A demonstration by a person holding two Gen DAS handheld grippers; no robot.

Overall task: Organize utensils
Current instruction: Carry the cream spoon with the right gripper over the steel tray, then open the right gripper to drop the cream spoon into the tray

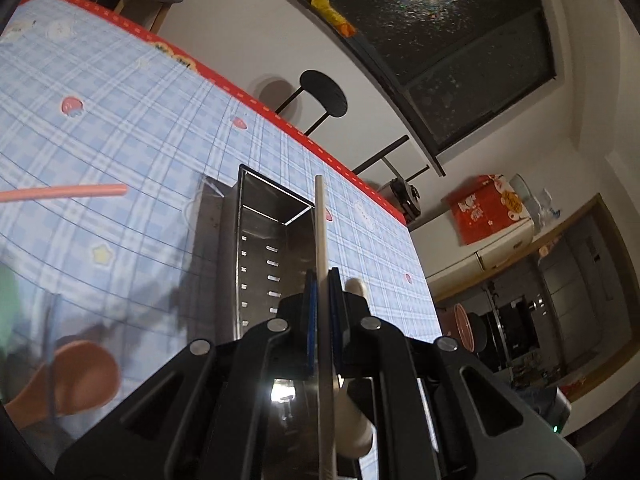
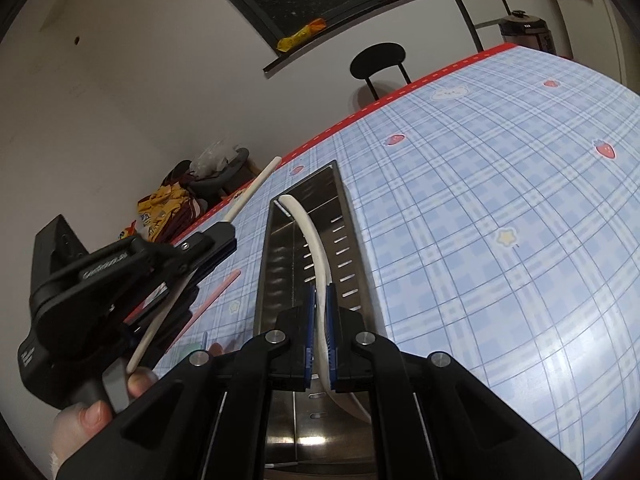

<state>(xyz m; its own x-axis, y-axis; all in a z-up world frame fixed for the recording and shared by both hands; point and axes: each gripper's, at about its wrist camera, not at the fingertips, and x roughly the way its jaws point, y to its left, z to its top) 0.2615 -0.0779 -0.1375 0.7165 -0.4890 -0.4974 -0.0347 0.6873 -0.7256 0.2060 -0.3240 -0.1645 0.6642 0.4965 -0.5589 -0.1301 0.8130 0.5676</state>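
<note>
Utensil holder (image 2: 316,256) on table (image 2: 500,240); chair (image 2: 379,62) behind table; spoon (image 1: 76,376) left of holder

Both grippers clamped tight — left gripper (image 1: 322,280), right gripper (image 2: 319,296) — angled downward.

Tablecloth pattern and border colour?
Tablecloth: light blue plaid with strawberries, stars, clouds; red border. Best in right wrist view.

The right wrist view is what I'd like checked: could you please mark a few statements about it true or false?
1. The right gripper has its fingers shut on a white curved utensil. True.
2. The metal holder stands on bare wood. False: on a blue checked tablecloth.
3. A pink stick lies on the cloth beside the holder. True.
4. The left gripper is empty. False: it holds a white stick.
</note>
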